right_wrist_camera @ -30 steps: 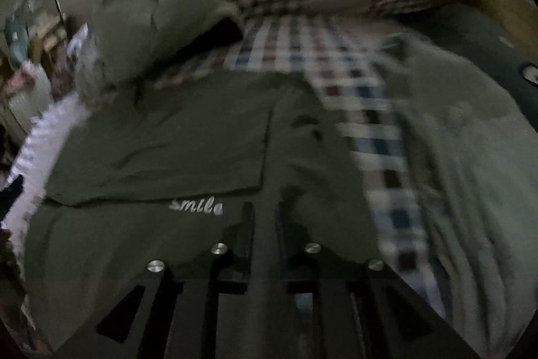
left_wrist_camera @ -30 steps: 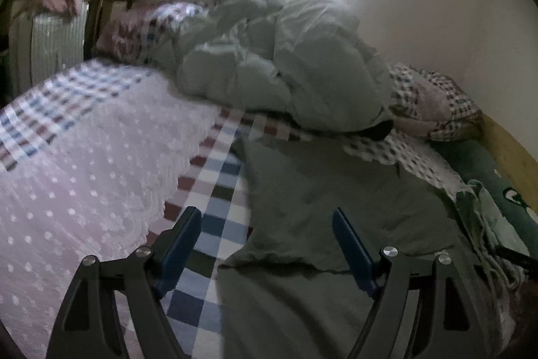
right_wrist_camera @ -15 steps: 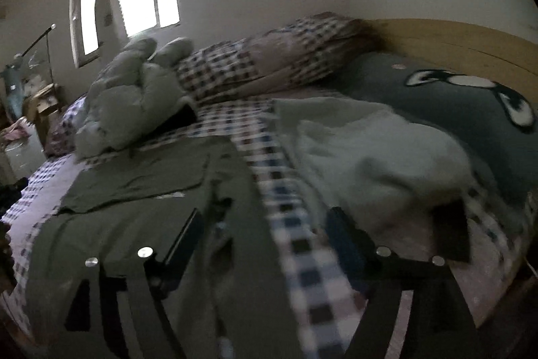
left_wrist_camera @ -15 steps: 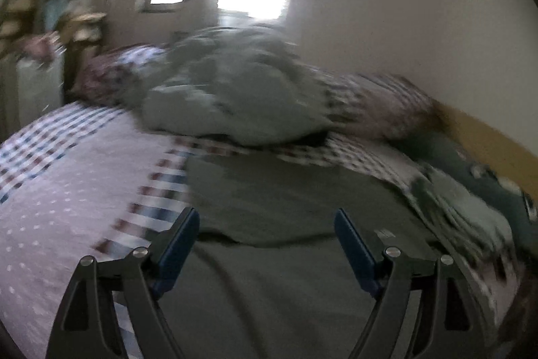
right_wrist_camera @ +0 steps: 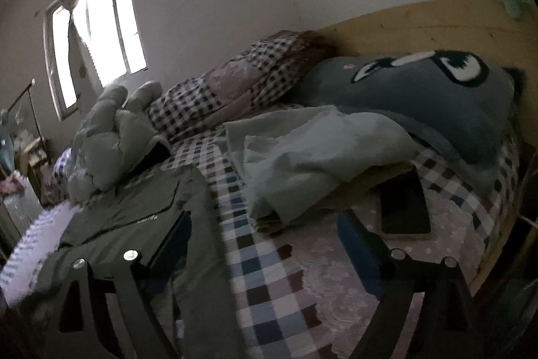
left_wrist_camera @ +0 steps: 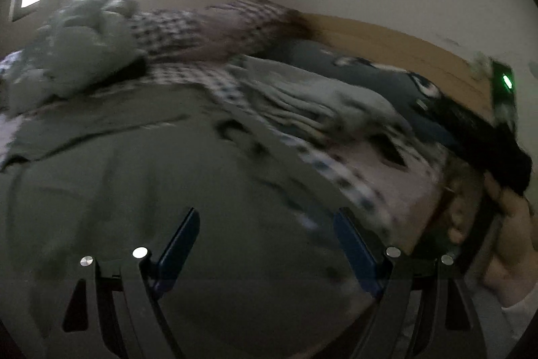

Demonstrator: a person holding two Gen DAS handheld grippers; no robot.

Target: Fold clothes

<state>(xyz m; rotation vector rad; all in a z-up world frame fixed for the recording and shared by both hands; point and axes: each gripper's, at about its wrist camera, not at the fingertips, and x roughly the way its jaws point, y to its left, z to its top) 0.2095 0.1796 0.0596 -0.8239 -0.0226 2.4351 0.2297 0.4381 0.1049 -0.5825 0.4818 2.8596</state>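
Note:
A dark olive-green shirt (left_wrist_camera: 141,177) lies spread on the checked bed sheet, one part folded over; it also shows at the left of the right wrist view (right_wrist_camera: 134,224), with small white "smile" lettering. My left gripper (left_wrist_camera: 265,224) is open and empty, above the shirt. My right gripper (right_wrist_camera: 265,231) is open and empty, over the checked sheet just right of the shirt's edge. The hand-held right gripper shows at the right edge of the left wrist view (left_wrist_camera: 484,150). The left wrist view is blurred.
A pale grey-green garment (right_wrist_camera: 312,157) lies crumpled right of the shirt. A dark phone (right_wrist_camera: 403,204) lies on the sheet beside it. A grey cartoon-eyed pillow (right_wrist_camera: 420,96), a checked pillow (right_wrist_camera: 242,83), a bunched grey duvet (right_wrist_camera: 111,137) and the wooden headboard (right_wrist_camera: 437,26) lie beyond.
The right gripper, shut on the shirt a second ago, has opened and drawn back to the right. The left gripper has swung right, from the shirt's left edge to above the shirt.

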